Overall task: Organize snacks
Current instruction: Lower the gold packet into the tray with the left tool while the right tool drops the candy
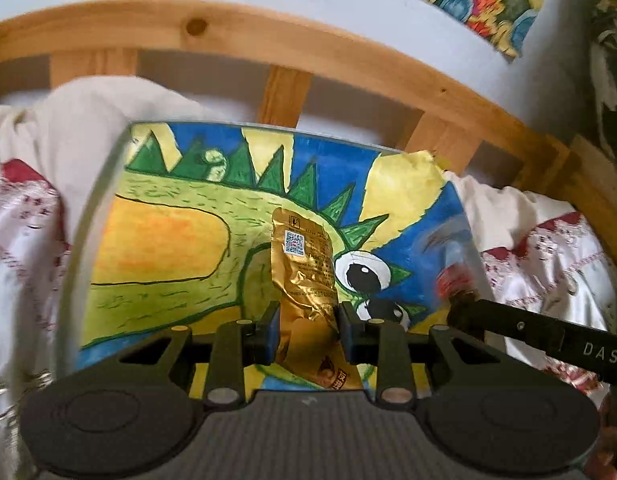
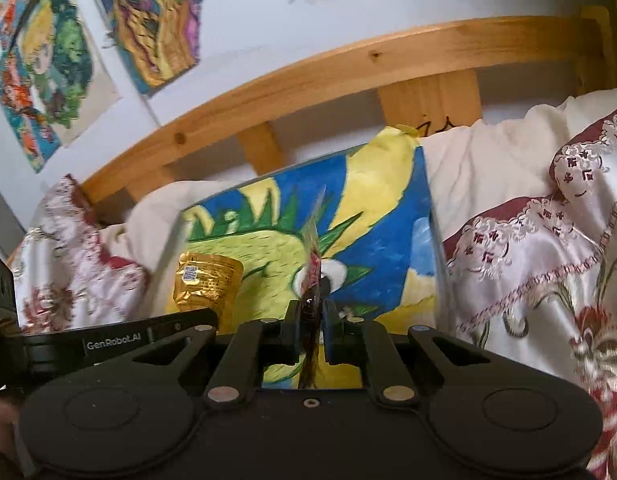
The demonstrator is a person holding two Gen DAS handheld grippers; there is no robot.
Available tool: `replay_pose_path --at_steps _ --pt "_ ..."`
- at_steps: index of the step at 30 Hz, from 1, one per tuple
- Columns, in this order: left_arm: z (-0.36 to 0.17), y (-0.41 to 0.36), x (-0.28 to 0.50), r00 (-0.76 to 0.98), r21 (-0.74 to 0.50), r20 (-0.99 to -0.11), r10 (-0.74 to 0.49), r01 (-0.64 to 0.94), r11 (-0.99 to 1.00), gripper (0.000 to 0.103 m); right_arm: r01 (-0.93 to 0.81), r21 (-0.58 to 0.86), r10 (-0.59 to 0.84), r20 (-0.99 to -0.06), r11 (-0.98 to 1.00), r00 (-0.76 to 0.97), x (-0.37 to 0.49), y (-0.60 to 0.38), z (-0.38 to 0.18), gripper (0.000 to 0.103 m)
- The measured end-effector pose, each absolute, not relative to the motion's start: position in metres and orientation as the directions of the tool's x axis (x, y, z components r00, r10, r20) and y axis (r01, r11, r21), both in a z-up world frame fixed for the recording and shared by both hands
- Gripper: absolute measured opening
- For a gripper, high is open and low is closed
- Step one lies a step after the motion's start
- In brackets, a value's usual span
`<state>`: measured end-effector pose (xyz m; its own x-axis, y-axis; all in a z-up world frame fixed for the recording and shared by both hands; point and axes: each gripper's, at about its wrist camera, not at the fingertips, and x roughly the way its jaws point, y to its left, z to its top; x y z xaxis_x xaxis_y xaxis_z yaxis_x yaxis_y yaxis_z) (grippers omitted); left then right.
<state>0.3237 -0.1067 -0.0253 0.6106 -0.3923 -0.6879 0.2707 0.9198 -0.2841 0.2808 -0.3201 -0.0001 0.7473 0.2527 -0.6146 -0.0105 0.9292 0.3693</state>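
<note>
My left gripper (image 1: 308,330) is shut on a gold foil snack packet (image 1: 306,268) with a QR code, held upright over a board painted with a green dinosaur (image 1: 180,216). The gold packet also shows in the right wrist view (image 2: 206,280), with the left gripper's finger below it. My right gripper (image 2: 311,330) is shut on a thin red and clear snack packet (image 2: 314,264), seen edge-on, over the same painted board (image 2: 388,216). In the left wrist view the right gripper's finger (image 1: 528,330) reaches in from the right with the red packet (image 1: 454,280) blurred at its tip.
The painted board lies on a bed with white and maroon patterned bedding (image 2: 528,240). A wooden headboard (image 1: 292,40) runs behind it against a white wall with colourful drawings (image 2: 156,20). A cream pillow (image 1: 92,120) lies at the back left.
</note>
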Motion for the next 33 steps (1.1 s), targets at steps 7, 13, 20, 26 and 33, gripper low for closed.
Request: replay_pose_path --at_steps 7,13,20,26,33 --pt "-0.046 -0.121 0.338 0.583 -0.273 -0.720 -0.377 0.262 0.926 0.033 0.027 0.337 0.212 -0.650 0.941 0.729 0.305 -0.325 -0.025 0.005" --pt "-0.050 -0.122 0.337 0.570 -0.259 -0.735 -0.366 0.264 0.929 0.034 0.030 0.274 0.164 -0.656 0.961 0.737 0.301 -0.321 -0.026 0.025" --pt "-0.034 -0.114 0.324 0.607 -0.251 -0.710 -0.358 0.257 0.933 0.060 0.012 0.183 0.108 -0.631 0.983 0.768 0.284 -0.312 -0.015 0.059" --pt "-0.011 -0.100 0.303 0.677 -0.215 -0.661 -0.325 0.244 0.946 0.083 -0.012 0.158 0.105 -0.598 0.987 0.795 0.264 -0.307 -0.002 0.085" --pt "0.009 -0.080 0.267 0.760 -0.160 -0.596 -0.259 0.204 0.966 0.100 -0.016 0.146 0.093 -0.541 0.989 0.836 0.238 -0.301 0.017 0.101"
